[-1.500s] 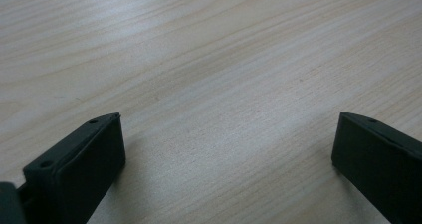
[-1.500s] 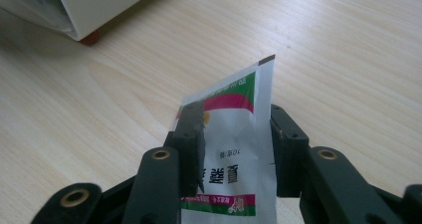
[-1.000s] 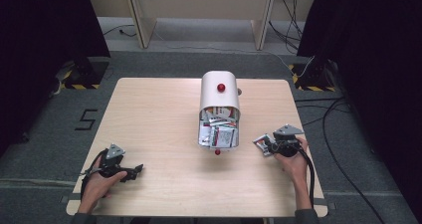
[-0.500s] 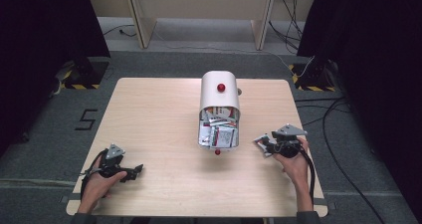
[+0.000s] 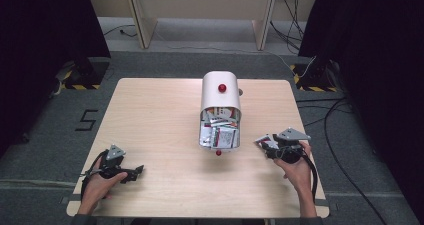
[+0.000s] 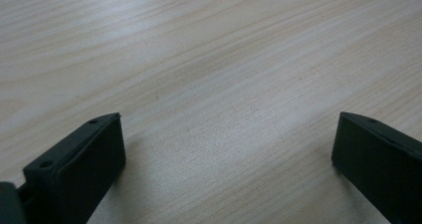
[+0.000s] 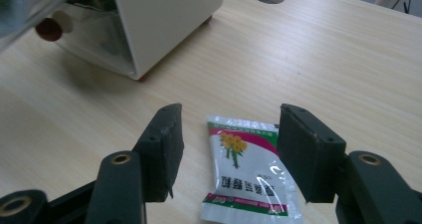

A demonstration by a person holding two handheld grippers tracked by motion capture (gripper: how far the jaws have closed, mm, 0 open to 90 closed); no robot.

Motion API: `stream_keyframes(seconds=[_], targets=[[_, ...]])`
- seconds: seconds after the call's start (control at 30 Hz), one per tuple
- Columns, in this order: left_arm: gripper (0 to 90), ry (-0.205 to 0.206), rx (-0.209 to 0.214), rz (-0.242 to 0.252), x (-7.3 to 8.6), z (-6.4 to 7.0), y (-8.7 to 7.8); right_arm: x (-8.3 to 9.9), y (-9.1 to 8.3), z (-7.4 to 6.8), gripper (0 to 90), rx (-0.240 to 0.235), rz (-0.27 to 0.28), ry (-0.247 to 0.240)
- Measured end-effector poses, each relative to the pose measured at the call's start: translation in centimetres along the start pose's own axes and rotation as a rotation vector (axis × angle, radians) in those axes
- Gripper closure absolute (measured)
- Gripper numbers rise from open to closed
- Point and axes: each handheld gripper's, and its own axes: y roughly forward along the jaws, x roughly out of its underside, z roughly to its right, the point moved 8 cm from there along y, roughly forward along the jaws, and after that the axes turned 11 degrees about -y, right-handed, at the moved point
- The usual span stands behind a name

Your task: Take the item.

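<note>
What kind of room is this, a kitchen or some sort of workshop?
Probably a lab or recording studio: a lone wooden table ringed by dark curtains, loose cables on the floor, hazard-striped tape beside it.

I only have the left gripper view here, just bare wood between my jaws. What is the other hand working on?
Observer: The right tool stands open around a sachet lying flat on the table.
Operator: Where did that come from?
Observer: I can't tell, but a white box at mid-table lies with its door open, packed with similar sachets.
Operator: And my tool?
Observer: The left tool sits at the near left, apart from the box.
</note>
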Motion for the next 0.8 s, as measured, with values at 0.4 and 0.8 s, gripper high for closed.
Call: stream_keyframes(seconds=[0.4, 0.8], targets=[[0.0, 0.0, 0.0, 0.001, 0.0, 0.0, 0.0, 1.2, -0.8, -2.1, 41.4, -0.028, -0.008, 0.011], [0.0, -0.001, 0.0, 0.002, 0.0, 0.0, 0.0, 1.8, -1.4, -2.8, 35.9, -0.029, -0.007, 0.027]])
